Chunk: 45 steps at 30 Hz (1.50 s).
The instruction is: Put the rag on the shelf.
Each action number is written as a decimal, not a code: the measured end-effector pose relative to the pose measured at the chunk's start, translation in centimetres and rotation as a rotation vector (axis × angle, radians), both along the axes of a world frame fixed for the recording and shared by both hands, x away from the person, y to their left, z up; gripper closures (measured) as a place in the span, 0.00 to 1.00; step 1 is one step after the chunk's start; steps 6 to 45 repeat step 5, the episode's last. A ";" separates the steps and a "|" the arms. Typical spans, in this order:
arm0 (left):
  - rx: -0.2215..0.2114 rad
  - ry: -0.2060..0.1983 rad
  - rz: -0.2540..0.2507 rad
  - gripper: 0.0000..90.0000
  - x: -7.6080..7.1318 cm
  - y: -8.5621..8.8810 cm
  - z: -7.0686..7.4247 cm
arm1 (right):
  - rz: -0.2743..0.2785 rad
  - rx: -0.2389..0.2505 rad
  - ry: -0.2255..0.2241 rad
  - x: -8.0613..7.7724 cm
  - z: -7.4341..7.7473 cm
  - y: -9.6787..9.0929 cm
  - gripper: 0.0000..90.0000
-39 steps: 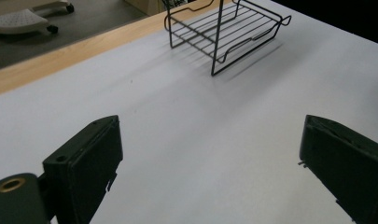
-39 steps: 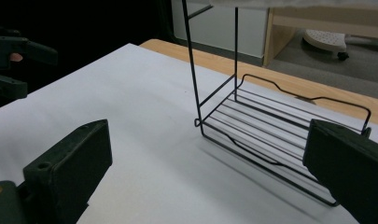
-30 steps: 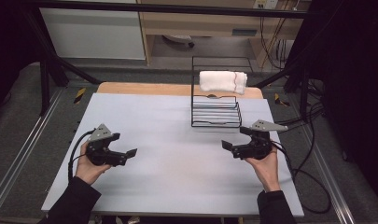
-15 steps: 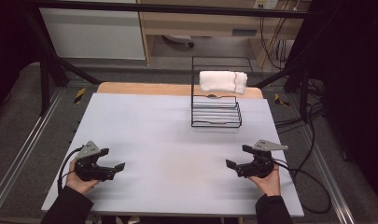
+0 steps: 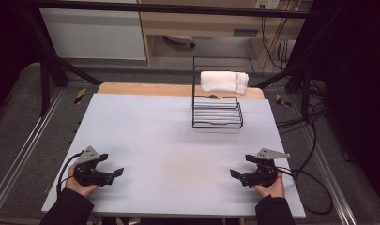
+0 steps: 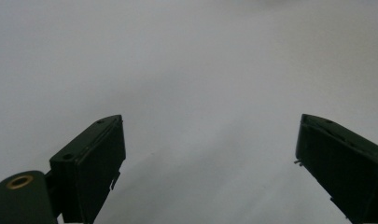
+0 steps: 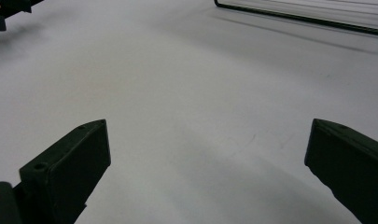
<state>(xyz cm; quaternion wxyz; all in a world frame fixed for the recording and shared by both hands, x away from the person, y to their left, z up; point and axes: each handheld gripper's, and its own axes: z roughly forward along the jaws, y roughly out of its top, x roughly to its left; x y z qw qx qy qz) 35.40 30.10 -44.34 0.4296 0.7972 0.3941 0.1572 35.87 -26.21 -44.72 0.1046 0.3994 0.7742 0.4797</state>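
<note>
**Two empty grippers at the near edge, one towel on the rack at the back**

Nearest the person, two grippers rest low over the white table (image 5: 178, 140), one in each hand. The left gripper (image 5: 116, 173) sits at the near left corner, the right gripper (image 5: 234, 174) at the near right, well apart, their tips turned toward each other across the table. In the left gripper view the two black jaws stand wide apart with bare tabletop between them; the right gripper view shows the same, jaws spread wide and holding nothing. One cable trails from each gripper, and each carries a grey three-cornered plate on top.

Between the grippers and the far things lies open tabletop, with nothing in the way.

Farther back, right of centre, stands one black wire rack (image 5: 217, 112) with an upright back frame. Its base edge shows at the top of the right gripper view (image 7: 298, 17). One rolled white towel (image 5: 224, 81), with a thin red stripe near its right end, lies across the top of that frame, well apart from both grippers.

Beyond the table's wooden far edge are the floor, cabinets and hanging cables.
</note>
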 end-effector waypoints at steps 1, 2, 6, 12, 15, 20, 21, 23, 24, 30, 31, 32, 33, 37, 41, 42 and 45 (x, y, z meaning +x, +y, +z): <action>0.000 -0.002 -0.001 0.09 0.0 0.0 0.0 | 0.000 -0.001 0.002 0.0 0.0 0.0 0.01; 0.002 -0.003 -0.004 0.09 -0.1 0.0 0.0 | 0.003 -0.004 0.003 0.0 -0.1 0.1 0.01; 0.004 -0.005 -0.003 0.09 -0.1 -0.1 0.0 | 0.009 -0.012 0.016 0.0 -0.2 0.2 0.01; 0.004 -0.005 -0.003 0.09 -0.1 -0.1 0.0 | 0.009 -0.012 0.016 0.0 -0.2 0.2 0.01; 0.004 -0.005 -0.003 0.09 -0.1 -0.1 0.0 | 0.009 -0.012 0.016 0.0 -0.2 0.2 0.01; 0.004 -0.005 -0.003 0.09 -0.1 -0.1 0.0 | 0.009 -0.012 0.016 0.0 -0.2 0.2 0.01; 0.004 -0.005 -0.003 0.09 -0.1 -0.1 0.0 | 0.009 -0.012 0.016 0.0 -0.2 0.2 0.01; 0.004 -0.005 -0.003 0.09 -0.1 -0.1 0.0 | 0.009 -0.012 0.016 0.0 -0.2 0.2 0.01; 0.004 -0.005 -0.003 0.09 -0.1 -0.1 0.0 | 0.009 -0.012 0.016 0.0 -0.2 0.2 0.01; 0.004 -0.005 -0.003 0.09 -0.1 -0.1 0.0 | 0.009 -0.012 0.016 0.0 -0.2 0.2 0.01; 0.004 -0.005 -0.003 0.09 -0.1 -0.1 0.0 | 0.009 -0.012 0.016 0.0 -0.2 0.2 0.01; 0.004 -0.005 -0.003 0.09 -0.1 -0.1 0.0 | 0.009 -0.012 0.016 0.0 -0.2 0.2 0.01; 0.004 -0.005 -0.003 0.09 -0.1 -0.1 0.0 | 0.009 -0.012 0.016 0.0 -0.2 0.2 0.01; 0.004 -0.005 -0.003 0.09 -0.1 -0.1 0.0 | 0.009 -0.012 0.016 0.0 -0.2 0.2 0.01; 0.004 -0.005 -0.003 0.09 -0.1 -0.1 0.0 | 0.009 -0.012 0.016 0.0 -0.2 0.2 0.01; 0.004 -0.005 -0.003 0.09 -0.1 -0.1 0.0 | 0.009 -0.012 0.016 0.0 -0.2 0.2 0.01; 0.004 -0.005 -0.003 0.09 -0.1 -0.1 0.0 | 0.009 -0.012 0.016 0.0 -0.2 0.2 0.01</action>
